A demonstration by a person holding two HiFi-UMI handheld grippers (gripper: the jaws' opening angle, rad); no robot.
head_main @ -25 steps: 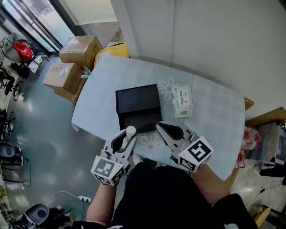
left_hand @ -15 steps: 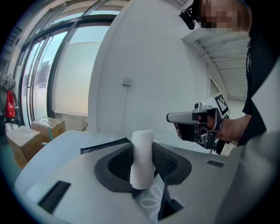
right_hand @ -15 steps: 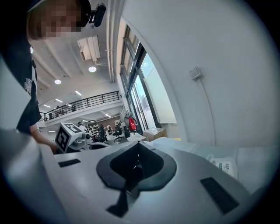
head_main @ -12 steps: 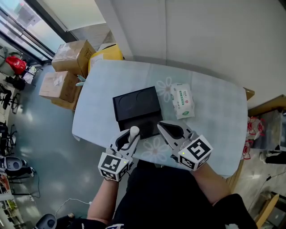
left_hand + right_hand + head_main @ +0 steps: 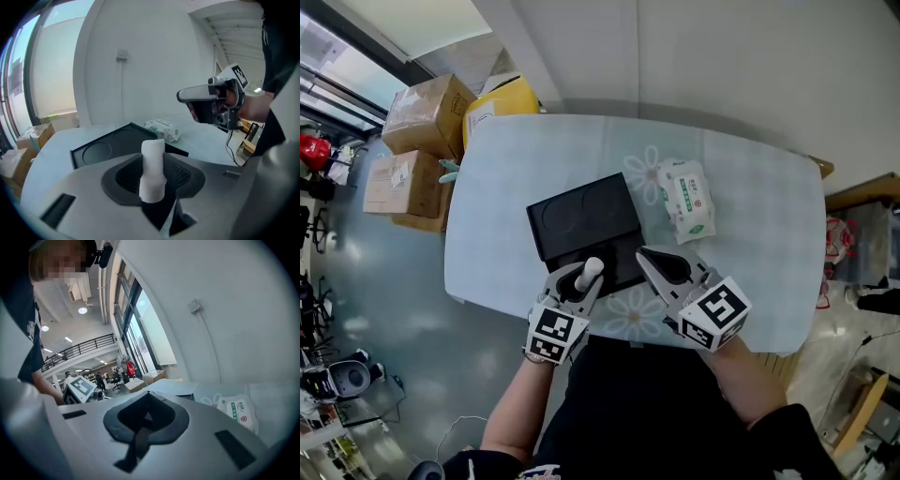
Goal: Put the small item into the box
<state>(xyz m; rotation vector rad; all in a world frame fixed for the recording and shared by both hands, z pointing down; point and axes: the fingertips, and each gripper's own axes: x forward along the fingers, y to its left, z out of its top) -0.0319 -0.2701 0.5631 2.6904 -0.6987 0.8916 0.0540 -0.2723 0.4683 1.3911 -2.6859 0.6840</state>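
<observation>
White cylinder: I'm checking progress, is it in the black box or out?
Out. The white cylinder stands clamped between the left gripper's jaws, with the black box beyond it.

Box point(image 5: 581, 217) near edge hidden behind left gripper point(image 5: 580, 276).

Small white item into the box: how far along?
Done: the pickup. The left gripper is clamped on the small white cylinder, which is off the table. In hand: it hangs at the near edge of the open black box, not yet inside. Left: carry it over the box, lower and release. The right gripper is shut and empty beside the box.
</observation>
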